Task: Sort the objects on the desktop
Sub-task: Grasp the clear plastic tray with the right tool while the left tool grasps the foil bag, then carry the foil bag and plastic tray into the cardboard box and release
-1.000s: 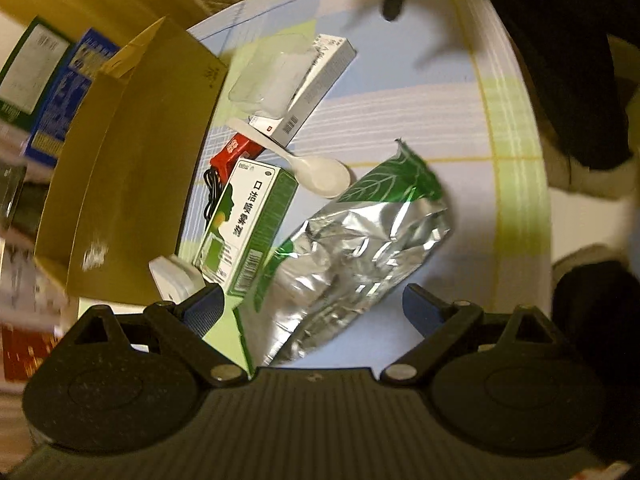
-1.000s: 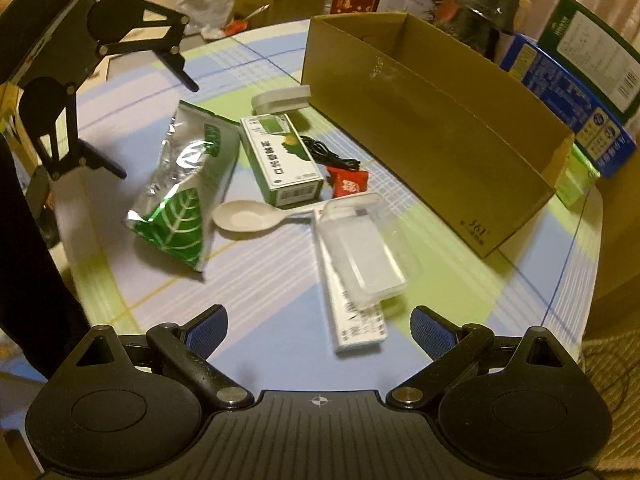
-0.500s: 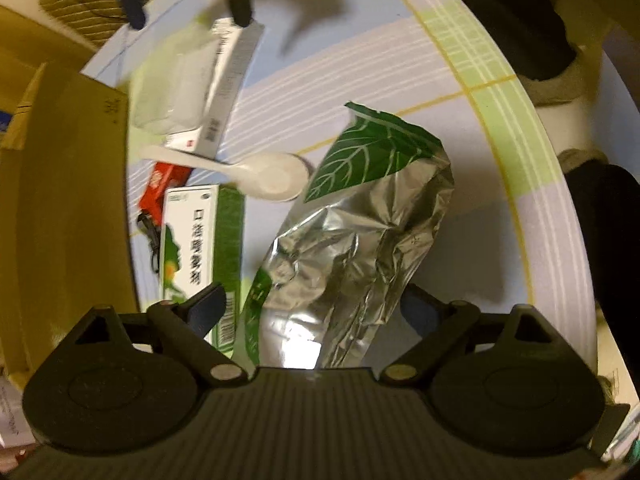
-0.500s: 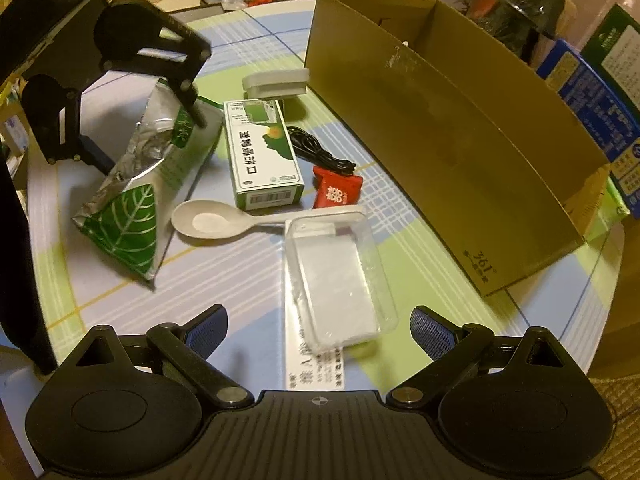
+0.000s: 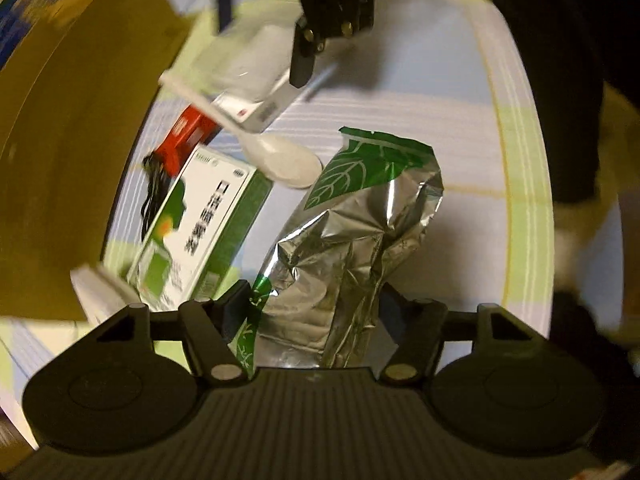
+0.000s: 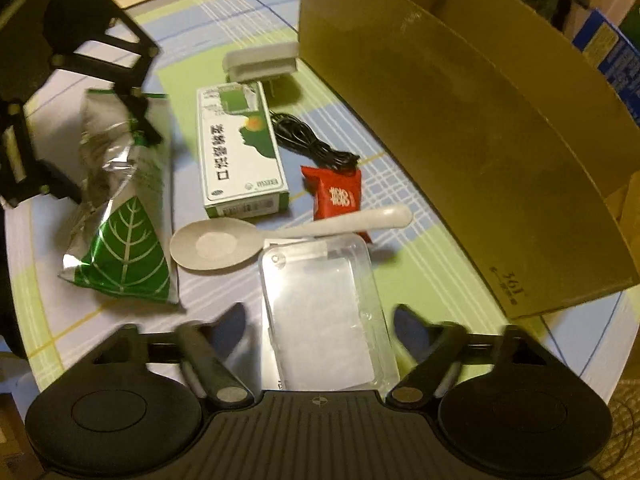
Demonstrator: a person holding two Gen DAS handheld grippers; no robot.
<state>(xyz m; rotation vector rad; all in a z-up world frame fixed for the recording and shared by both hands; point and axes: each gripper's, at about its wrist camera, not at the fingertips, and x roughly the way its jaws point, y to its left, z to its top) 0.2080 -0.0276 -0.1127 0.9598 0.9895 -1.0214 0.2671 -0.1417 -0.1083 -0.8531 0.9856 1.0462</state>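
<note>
In the left wrist view, the left hand-held gripper (image 5: pixel 316 304) sits at the lower centre of the frame with its fingers on either side of the near end of the crinkled silver foil bag with green leaf print (image 5: pixel 352 236); whether they press it cannot be told. The bag lies on the round table with pale blue and green checks (image 5: pixel 460 128). Left of it lies the green and white carton with printed characters (image 5: pixel 204 224), and above that the off-white plastic spoon (image 5: pixel 280 160).

In the right wrist view, the right hand-held gripper (image 6: pixel 320 320), at the lower centre, is spread open around the clear plastic rectangular case (image 6: pixel 324 312), apart from its sides. The small red packet (image 6: pixel 336 196) and the coiled black cable (image 6: pixel 308 140) lie mid-frame, beside the long brown cardboard box (image 6: pixel 460 120) at the upper right.
</note>
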